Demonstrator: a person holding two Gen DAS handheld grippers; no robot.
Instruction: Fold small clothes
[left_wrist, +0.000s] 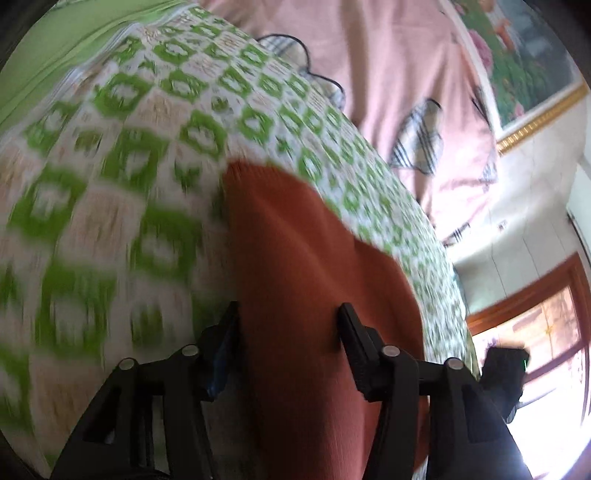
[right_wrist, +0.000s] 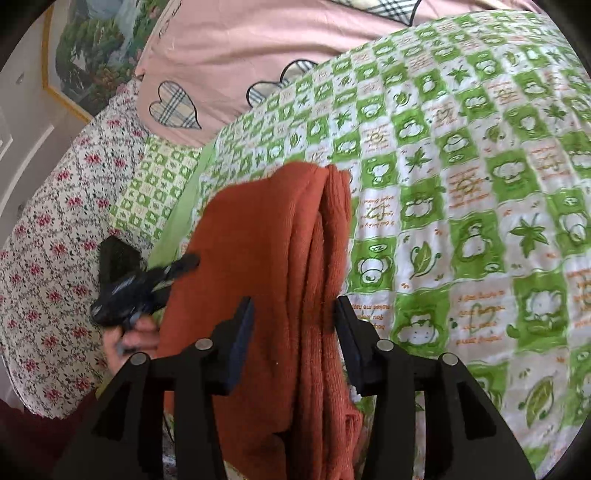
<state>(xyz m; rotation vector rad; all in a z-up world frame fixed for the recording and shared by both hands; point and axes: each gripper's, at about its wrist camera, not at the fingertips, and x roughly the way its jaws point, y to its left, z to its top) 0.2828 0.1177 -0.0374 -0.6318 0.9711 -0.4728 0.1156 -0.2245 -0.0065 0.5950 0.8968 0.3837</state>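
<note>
A rust-orange knitted garment (right_wrist: 266, 266) is seen lying folded in long layers on a quilt (right_wrist: 461, 184) printed with green and white checks, cartoon animals and leaves. In the right wrist view the layered edges of the garment are shown running away from the camera, its far end resting on the quilt and its near end passing down between the fingers of the right gripper (right_wrist: 293, 308). The jaws of that gripper are held apart on either side of the fabric; the garment is touched or nearly touched by the right finger, while a gap is left at the left finger, so no pinch is shown.

In the left wrist view, which is blurred, the same garment (left_wrist: 295, 277) is seen spread between the fingers of the left gripper (left_wrist: 288, 314). Its jaws are likewise spread, with the cloth lying between and beneath them and not squeezed. The left gripper (right_wrist: 147, 284) is also caught in the right wrist view, blurred at the garment's left edge, with a hand (right_wrist: 129, 339) visible behind it.

Beyond the quilt a pink bedcover (right_wrist: 229, 55) with plaid heart patches is seen, and to the left a pillow or cover (right_wrist: 48, 258) with a small red floral print. A framed landscape picture (left_wrist: 517, 62) is hung on the wall
</note>
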